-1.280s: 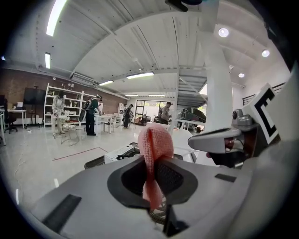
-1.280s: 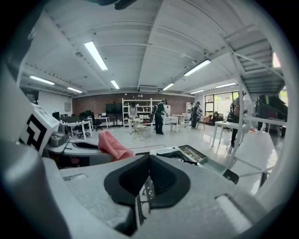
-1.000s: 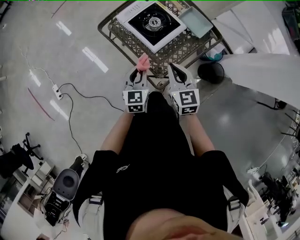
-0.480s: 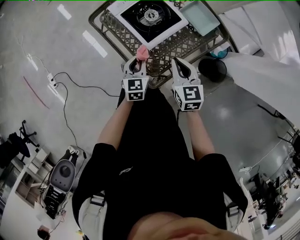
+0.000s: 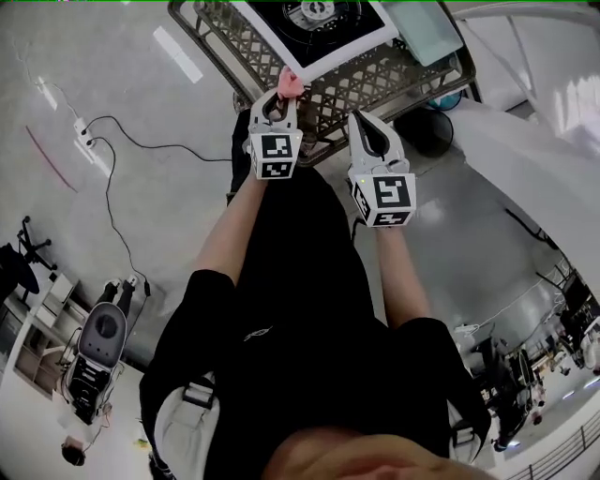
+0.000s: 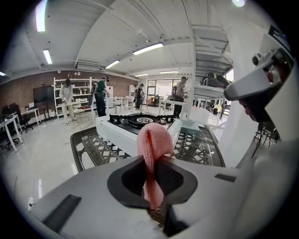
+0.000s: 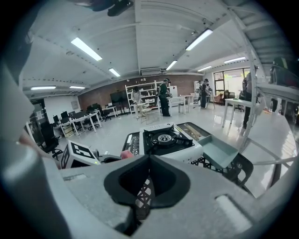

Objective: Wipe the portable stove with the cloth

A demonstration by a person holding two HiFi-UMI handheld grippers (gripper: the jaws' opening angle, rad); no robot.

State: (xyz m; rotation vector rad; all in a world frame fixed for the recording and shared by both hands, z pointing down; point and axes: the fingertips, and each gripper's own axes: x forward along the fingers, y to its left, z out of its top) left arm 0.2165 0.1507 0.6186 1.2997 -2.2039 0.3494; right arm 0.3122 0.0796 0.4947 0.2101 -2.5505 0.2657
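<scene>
Closer now, my left tongs [image 5: 280, 97] pinch the pink cloth [image 5: 290, 82] by the stove [image 5: 330, 21] and tray [image 5: 433, 30]; my right tongs [image 5: 360, 122] are closed on nothing.

The cloth [image 6: 153, 142] was pink and ribbed. The stove [image 7: 164, 140] was white with a black top, on a dark lattice-patterned table [image 5: 375, 82]. The tray [image 7: 219, 151] at the frame's right was pale blue-green. The person's shirt [image 5: 309, 309] was black.
</scene>
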